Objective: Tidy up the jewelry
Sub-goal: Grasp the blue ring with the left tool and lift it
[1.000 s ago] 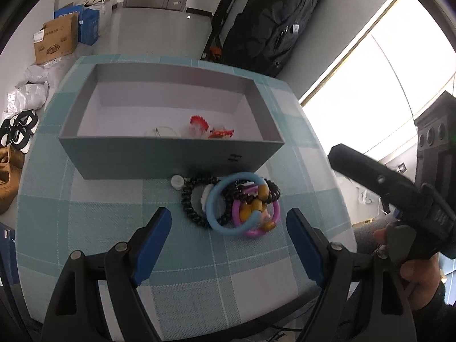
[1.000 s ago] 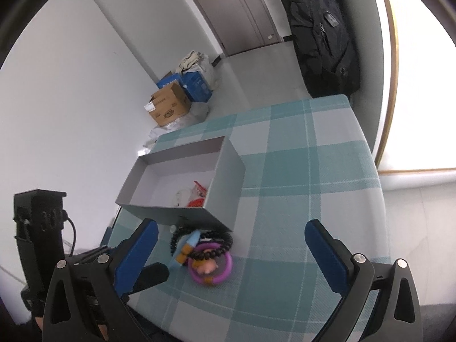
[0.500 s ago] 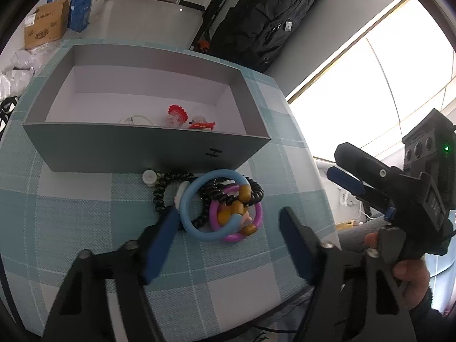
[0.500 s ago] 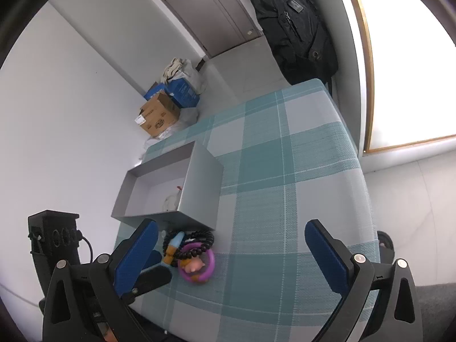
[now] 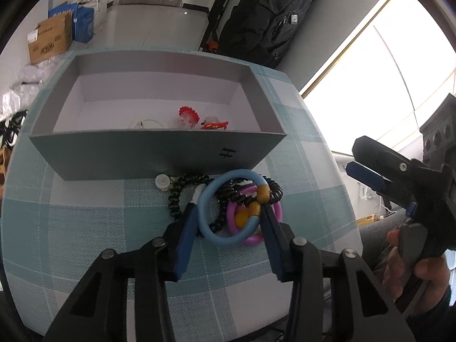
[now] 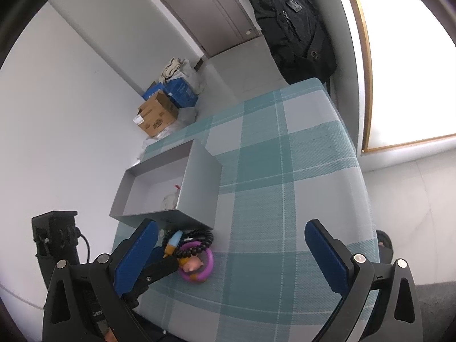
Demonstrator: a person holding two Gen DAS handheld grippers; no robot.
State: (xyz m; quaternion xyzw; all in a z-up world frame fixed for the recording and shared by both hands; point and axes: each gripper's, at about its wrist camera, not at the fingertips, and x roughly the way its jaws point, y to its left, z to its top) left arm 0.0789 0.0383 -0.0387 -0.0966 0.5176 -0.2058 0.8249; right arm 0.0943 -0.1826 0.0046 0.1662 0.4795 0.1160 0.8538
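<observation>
A pile of jewelry lies on the checked cloth just in front of the grey box (image 5: 159, 156): a blue ring bracelet (image 5: 225, 208), a purple ring (image 5: 278, 213) with orange beads, and a black bead bracelet (image 5: 176, 199). My left gripper (image 5: 228, 213) has its jaws closed in on both sides of the blue ring bracelet. The box holds a red ornament (image 5: 188, 115) and other small pieces. My right gripper (image 6: 230, 245) is open and empty, held above the table to the right; the pile (image 6: 193, 250) shows near its left finger.
A small white piece (image 5: 163, 182) lies by the box front. A black backpack (image 5: 265, 17) leans on the far wall. Cardboard and blue boxes (image 5: 54, 35) stand on the floor at the far left. The table edge runs close on the right.
My left gripper moved forward to the pile and its jaws closed from wide open onto the blue ring bracelet. My right gripper drew back and stayed open.
</observation>
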